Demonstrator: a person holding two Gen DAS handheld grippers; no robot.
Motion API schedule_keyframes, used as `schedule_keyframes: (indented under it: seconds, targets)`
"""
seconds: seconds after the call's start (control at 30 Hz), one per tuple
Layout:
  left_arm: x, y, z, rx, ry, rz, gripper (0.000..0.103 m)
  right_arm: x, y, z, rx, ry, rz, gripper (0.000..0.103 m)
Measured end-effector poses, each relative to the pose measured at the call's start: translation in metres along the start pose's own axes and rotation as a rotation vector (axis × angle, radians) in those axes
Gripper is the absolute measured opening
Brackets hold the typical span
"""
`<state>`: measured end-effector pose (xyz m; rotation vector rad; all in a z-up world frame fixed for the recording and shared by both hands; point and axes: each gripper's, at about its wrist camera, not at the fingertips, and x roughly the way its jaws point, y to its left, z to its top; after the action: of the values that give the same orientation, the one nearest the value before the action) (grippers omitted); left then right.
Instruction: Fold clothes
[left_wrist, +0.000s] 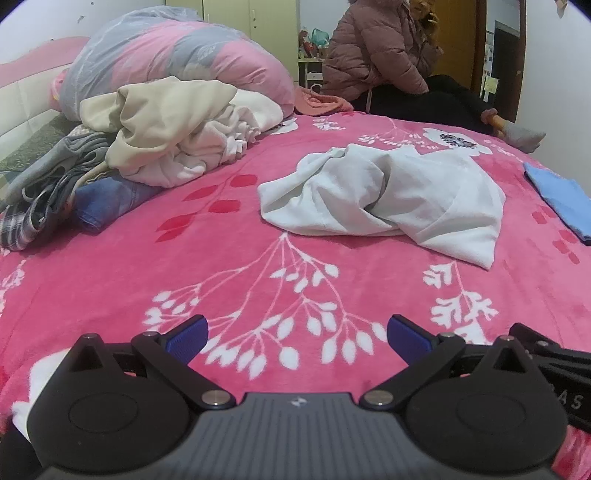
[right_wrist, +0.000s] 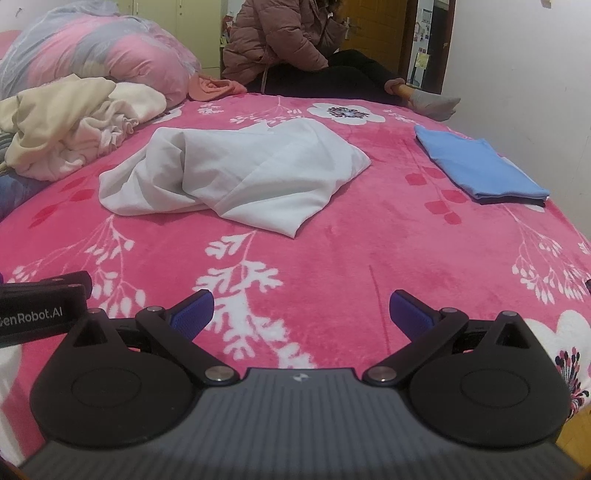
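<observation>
Left gripper (left_wrist: 297, 338) nearest the lens, jaws wide apart, nothing between them, hovering over the pink floral blanket (left_wrist: 229, 258). Right gripper (right_wrist: 301, 312) same state: jaws spread, empty, above the blanket (right_wrist: 332, 266) just beside the left unit, whose black body shows at the left edge of the right wrist view.

Landmark: crumpled white garment (left_wrist: 384, 199) lying mid-bed, unfolded, bunched with deep creases, well apart from both grippers and ahead of them. Same garment (right_wrist: 236, 177) in the right wrist view sits ahead and left of centre.

Right of white garment: folded blue garment (right_wrist: 480, 166) flat on the blanket, resting on a dark folded item whose edge just shows beneath; only its corner (left_wrist: 557, 199) visible at the frame edge in the left wrist view.

Left of white garment: heap of unfolded clothes (left_wrist: 166, 136), cream and white pieces on top, grey, plaid and denim items under and beside.

Beyond heap: rolled pink-and-grey quilt (left_wrist: 177, 59) against the headboard end.

Beyond white garment, far edge of bed: seated person in a puffy pink-brown jacket (left_wrist: 376, 55), dark trousers, grey sock. Small pink cloth (right_wrist: 214, 86) beside that person, touching the quilt.
</observation>
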<state>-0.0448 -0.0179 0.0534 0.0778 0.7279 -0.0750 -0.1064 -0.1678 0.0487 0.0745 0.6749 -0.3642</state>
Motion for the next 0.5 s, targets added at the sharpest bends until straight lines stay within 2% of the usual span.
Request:
schedule_keyframes:
  seconds: [0.5]
  targets:
    - [0.0061, 0.0041, 0.0031, -0.009, 0.01, 0.012, 0.103, 0.0029, 0.0025, 0.0039, -0.008, 0.001, 0.003, 0.102]
